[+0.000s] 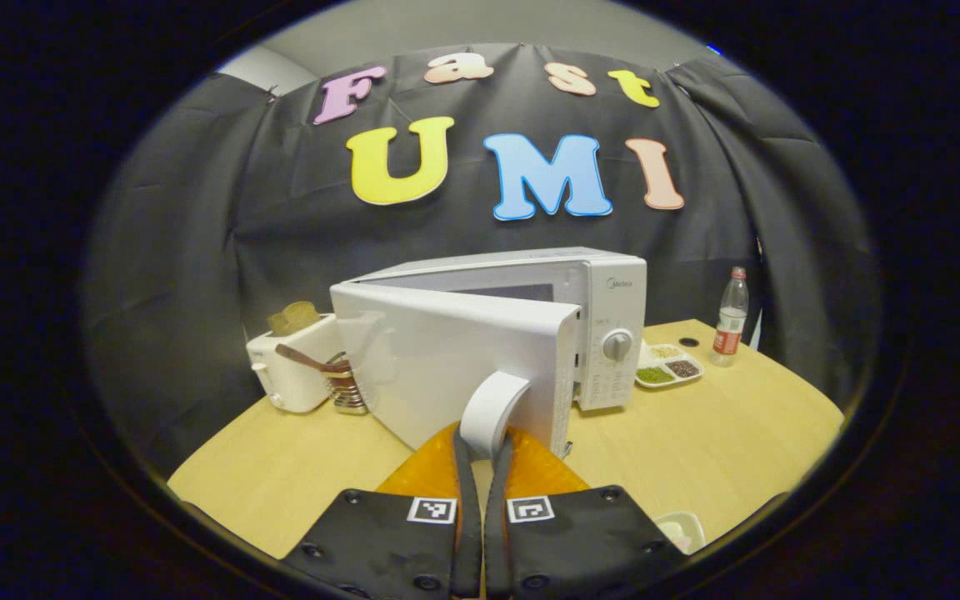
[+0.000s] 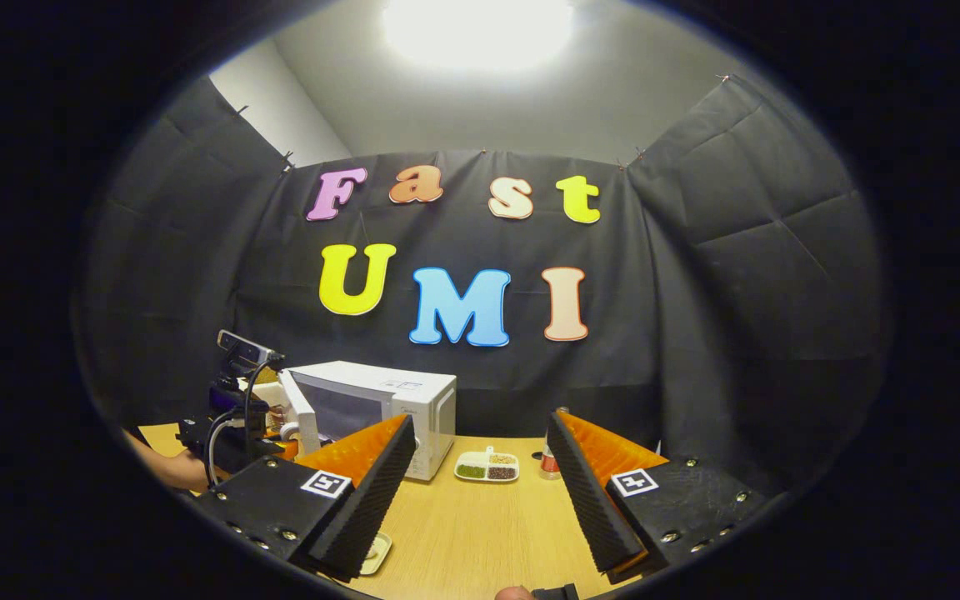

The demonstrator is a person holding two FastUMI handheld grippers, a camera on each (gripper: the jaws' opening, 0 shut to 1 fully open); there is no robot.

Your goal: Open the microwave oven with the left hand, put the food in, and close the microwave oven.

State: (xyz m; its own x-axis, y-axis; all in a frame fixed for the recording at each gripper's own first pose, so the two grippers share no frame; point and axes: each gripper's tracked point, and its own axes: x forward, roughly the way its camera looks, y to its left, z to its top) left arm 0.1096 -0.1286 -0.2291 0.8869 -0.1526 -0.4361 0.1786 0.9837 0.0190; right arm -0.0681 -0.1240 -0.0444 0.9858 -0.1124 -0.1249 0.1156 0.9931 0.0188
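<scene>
Left gripper view: gripper [image 1: 482,446] clamps door handle [image 1: 492,410].

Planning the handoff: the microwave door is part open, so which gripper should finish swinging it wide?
Left. The left gripper is shut on the door handle of the microwave. The right gripper hangs open, well back over the table.

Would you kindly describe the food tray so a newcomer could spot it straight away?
Start at the white microwave on the wooden table. Just right of its control panel, between it and the bottle, lies the food tray. It is the one flat white dish there, split into compartments of green, dark and pale food.
</scene>
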